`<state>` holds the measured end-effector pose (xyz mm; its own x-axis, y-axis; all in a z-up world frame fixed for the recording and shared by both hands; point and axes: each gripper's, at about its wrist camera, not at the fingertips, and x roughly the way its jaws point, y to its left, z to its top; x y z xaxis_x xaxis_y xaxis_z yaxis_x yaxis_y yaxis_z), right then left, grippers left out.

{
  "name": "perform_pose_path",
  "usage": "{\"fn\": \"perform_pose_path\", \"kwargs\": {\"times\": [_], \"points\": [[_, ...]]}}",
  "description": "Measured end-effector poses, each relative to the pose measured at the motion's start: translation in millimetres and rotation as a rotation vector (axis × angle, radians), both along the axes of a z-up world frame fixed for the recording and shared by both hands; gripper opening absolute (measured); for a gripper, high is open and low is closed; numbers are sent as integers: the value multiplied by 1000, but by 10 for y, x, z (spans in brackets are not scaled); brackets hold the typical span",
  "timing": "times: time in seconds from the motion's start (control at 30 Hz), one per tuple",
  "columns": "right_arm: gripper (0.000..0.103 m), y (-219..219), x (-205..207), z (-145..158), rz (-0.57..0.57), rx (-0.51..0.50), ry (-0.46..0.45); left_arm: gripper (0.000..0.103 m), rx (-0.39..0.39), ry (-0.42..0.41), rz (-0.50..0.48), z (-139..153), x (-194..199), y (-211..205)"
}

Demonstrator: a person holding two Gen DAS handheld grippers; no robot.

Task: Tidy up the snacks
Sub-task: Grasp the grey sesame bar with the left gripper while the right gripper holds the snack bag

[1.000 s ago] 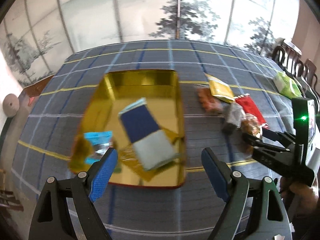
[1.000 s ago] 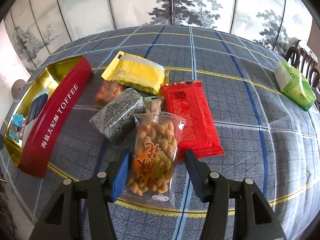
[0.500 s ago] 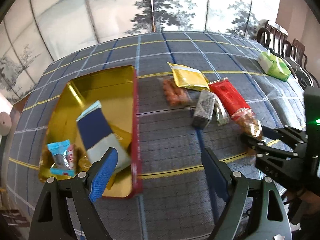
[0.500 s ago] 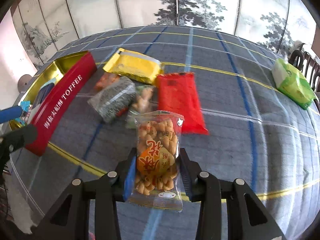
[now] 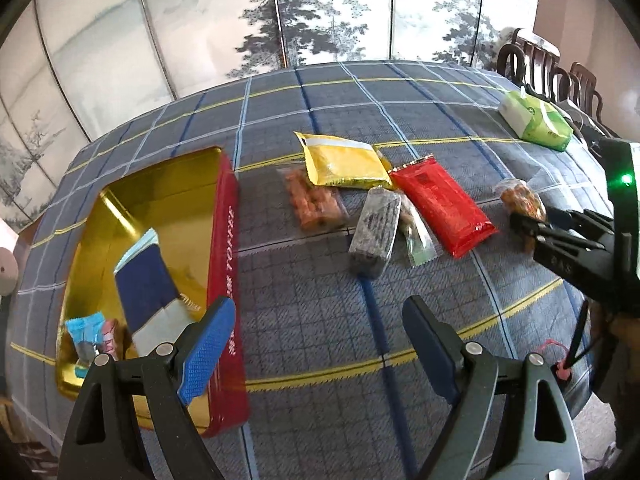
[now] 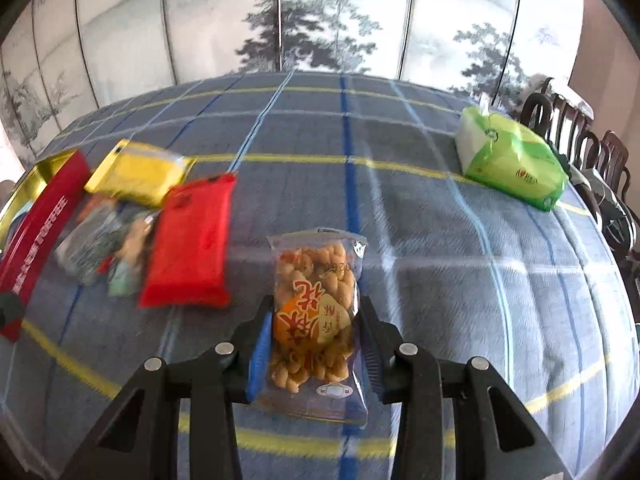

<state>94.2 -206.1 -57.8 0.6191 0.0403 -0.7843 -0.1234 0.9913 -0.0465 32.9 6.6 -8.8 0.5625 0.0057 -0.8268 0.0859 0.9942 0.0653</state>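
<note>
My right gripper (image 6: 314,326) is shut on a clear bag of twisted crackers (image 6: 316,308) and holds it above the tablecloth; it also shows in the left wrist view (image 5: 520,204). My left gripper (image 5: 316,344) is open and empty, right of the red and gold toffee tin (image 5: 224,224). The tin holds a blue and white packet (image 5: 150,300) and a light blue candy (image 5: 86,332). A yellow packet (image 5: 344,160), an orange snack bag (image 5: 316,204), a dark grey packet (image 5: 376,232) and a red packet (image 5: 440,204) lie on the cloth.
A green tissue pack (image 6: 512,160) lies at the far right of the table. Dark wooden chairs (image 5: 540,68) stand beyond the right edge. A painted folding screen (image 6: 320,16) closes the back. The tin's red wall (image 6: 36,232) is at the left.
My right gripper has closed on the cracker bag, lifted it and carried it right, away from the pile. My left gripper has swung right, from over the tin to the cloth beside it.
</note>
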Motion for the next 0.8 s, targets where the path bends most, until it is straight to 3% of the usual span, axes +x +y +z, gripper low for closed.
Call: {"fn": "perform_pose_path", "kwargs": {"times": [0.2, 0.67, 0.73, 0.8], "points": [[40, -60, 215, -27, -17, 10, -19, 79, -15, 15, -7, -40, 136, -30], [42, -87, 287, -46, -22, 28, -10, 57, -57, 76, -64, -232, 451, -202], [42, -86, 292, -47, -22, 28, -10, 48, -63, 84, -66, -261, 501, -204], [42, -84, 290, -47, -23, 28, -10, 47, -70, 90, -66, -285, 535, -202]]}}
